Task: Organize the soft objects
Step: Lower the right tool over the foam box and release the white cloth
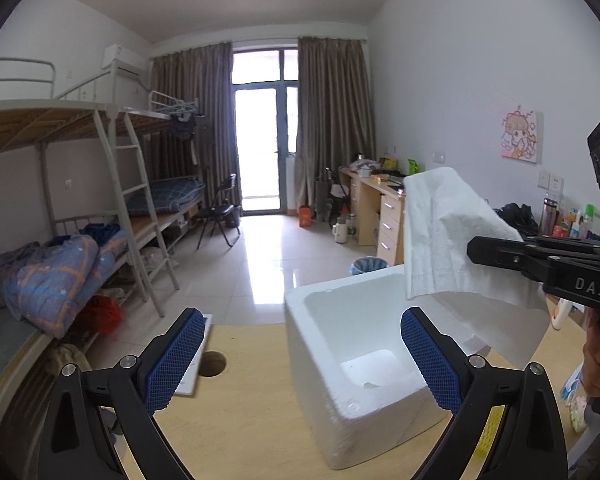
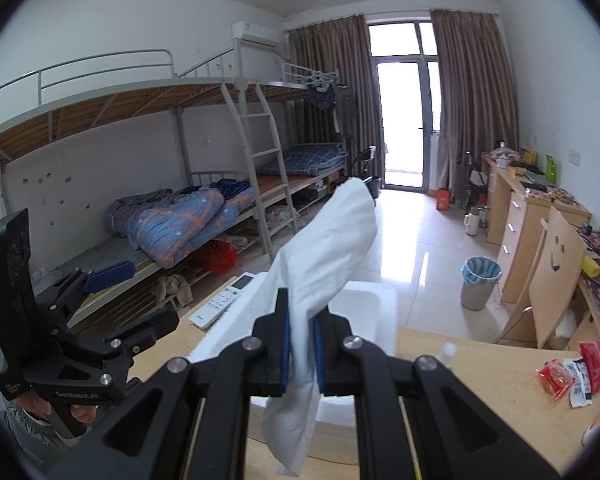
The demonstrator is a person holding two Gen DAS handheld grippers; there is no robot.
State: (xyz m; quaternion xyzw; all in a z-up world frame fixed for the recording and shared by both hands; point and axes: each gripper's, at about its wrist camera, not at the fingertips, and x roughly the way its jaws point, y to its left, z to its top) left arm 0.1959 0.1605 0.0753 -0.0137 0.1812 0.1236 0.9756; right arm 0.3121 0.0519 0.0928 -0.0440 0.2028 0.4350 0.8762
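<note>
Right gripper pinches white tissue mid-sheet above foam box, left gripper spread empty; tissue likely light, limp, tearable, so grip bunched folds.

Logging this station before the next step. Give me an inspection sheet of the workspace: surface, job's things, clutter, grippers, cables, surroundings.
Surface: light wooden table with a round hole in it.
Job's things: white cloth held up over the open white foam box; the box looks empty inside.
Clutter: remote control beside the box; red and white snack packets at the table's right end.
Grippers: right gripper shut on the cloth; left gripper open, holding nothing, at the box's near side.
Cables: nothing seen on the table; tangled wires on the side desk.
Surroundings: bunk beds with a blue quilt, bin, curtains, glass door.
</note>
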